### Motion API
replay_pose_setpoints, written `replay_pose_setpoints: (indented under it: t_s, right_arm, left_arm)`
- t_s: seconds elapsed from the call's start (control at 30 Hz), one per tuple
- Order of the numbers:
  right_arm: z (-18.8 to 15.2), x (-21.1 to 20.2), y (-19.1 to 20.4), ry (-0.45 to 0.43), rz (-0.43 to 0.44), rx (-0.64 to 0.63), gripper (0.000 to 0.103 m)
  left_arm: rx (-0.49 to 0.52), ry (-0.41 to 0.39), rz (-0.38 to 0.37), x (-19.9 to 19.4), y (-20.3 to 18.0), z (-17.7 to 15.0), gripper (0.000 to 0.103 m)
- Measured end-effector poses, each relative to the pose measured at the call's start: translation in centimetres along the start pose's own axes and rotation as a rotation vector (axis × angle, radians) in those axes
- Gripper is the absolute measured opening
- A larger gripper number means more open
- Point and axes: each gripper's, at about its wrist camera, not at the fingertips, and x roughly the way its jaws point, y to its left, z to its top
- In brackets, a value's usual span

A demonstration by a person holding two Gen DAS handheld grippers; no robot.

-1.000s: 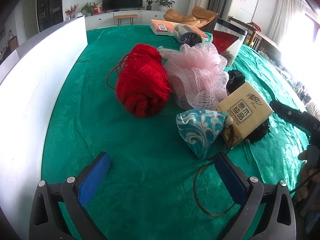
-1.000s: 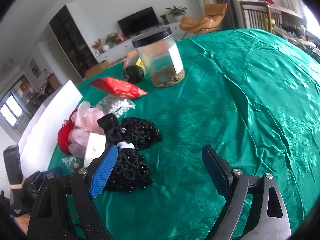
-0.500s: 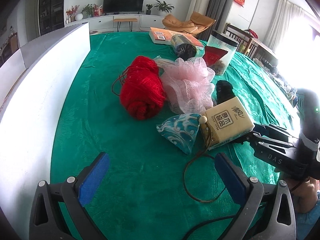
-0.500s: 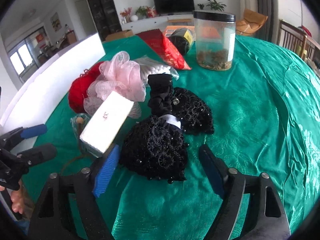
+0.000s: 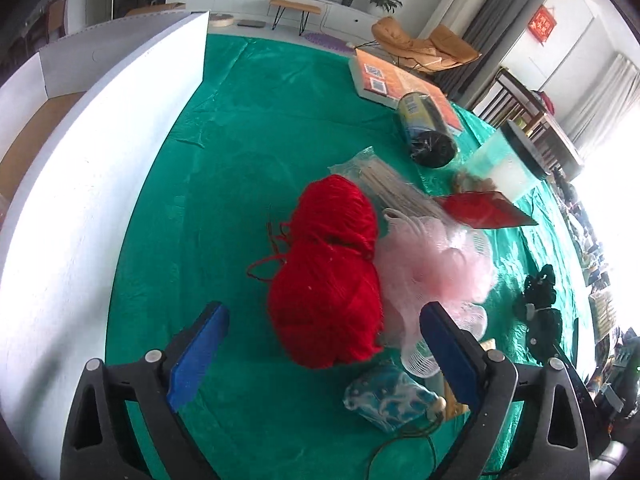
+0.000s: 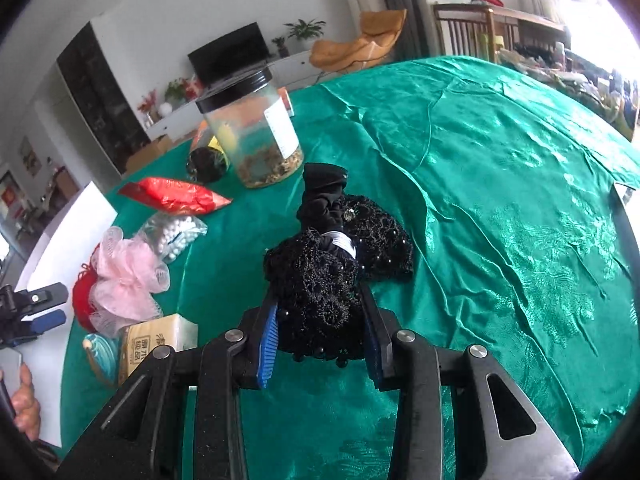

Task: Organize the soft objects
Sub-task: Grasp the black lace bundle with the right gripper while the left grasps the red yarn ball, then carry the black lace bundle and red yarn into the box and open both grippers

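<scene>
My right gripper (image 6: 320,340) is shut on a black beaded lace bundle (image 6: 316,280) that lies on the green tablecloth (image 6: 500,200). My left gripper (image 5: 320,352) is open, its blue pads on either side of a red yarn ball (image 5: 328,276). A pink mesh pouf (image 5: 436,268) touches the yarn on its right; it also shows in the right wrist view (image 6: 124,280). A blue patterned pouch (image 5: 388,396) lies near the right pad. The black bundle shows far right in the left wrist view (image 5: 540,300).
A white box wall (image 5: 100,184) runs along the left. A clear jar with black lid (image 6: 252,128), a red packet (image 6: 172,196), a bag of white balls (image 6: 176,232), a tissue pack (image 6: 156,344), a dark can (image 5: 424,128) and a book (image 5: 396,76) lie about.
My right gripper moved forward and closed on the black lace bundle. My left gripper moved forward and left, now straddling the red yarn ball.
</scene>
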Motion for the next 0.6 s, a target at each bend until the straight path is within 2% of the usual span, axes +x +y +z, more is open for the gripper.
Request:
replay_pose_setpoints:
  t_s: [0.07, 0.1, 0.13, 0.17, 0.23, 0.37, 0.47, 0.6]
  right_arm:
    - [0.1, 0.0, -0.1, 0.002, 0.015, 0.008, 0.038]
    - [0.2, 0.1, -0.1, 0.003, 0.014, 0.007, 0.038]
    - [0.2, 0.1, 0.0, 0.002, 0.014, 0.006, 0.038]
    - [0.2, 0.1, 0.0, 0.001, 0.014, 0.006, 0.038]
    - [0.2, 0.0, 0.1, -0.007, 0.013, 0.004, 0.038]
    - [0.4, -1.3, 0.0, -0.064, 0.026, 0.011, 0.038]
    - [0.5, -2.2, 0.3, -0.106, 0.081, 0.006, 0.038]
    - [0.4, -2.2, 1.4, -0.103, 0.105, -0.041, 0.037]
  left_arm:
    - [0.002, 0.017, -0.004, 1.0, 0.3, 0.1, 0.093]
    - [-0.001, 0.018, -0.016, 1.4, 0.4, 0.1, 0.087]
    - [-0.003, 0.016, -0.041, 1.6, 0.4, 0.0, 0.065]
    - [-0.003, 0.024, -0.068, 1.7, 0.3, 0.0, 0.048]
    - [-0.016, 0.009, -0.094, 1.1, 0.5, 0.1, 0.043]
    - [-0.067, -0.066, -0.155, -2.5, 1.1, -0.3, 0.043]
    - [-0.06, -0.131, -0.166, -6.1, 1.2, -0.6, 0.043]
    - [-0.072, -0.181, -0.181, -9.5, 2.2, -0.3, 0.043]
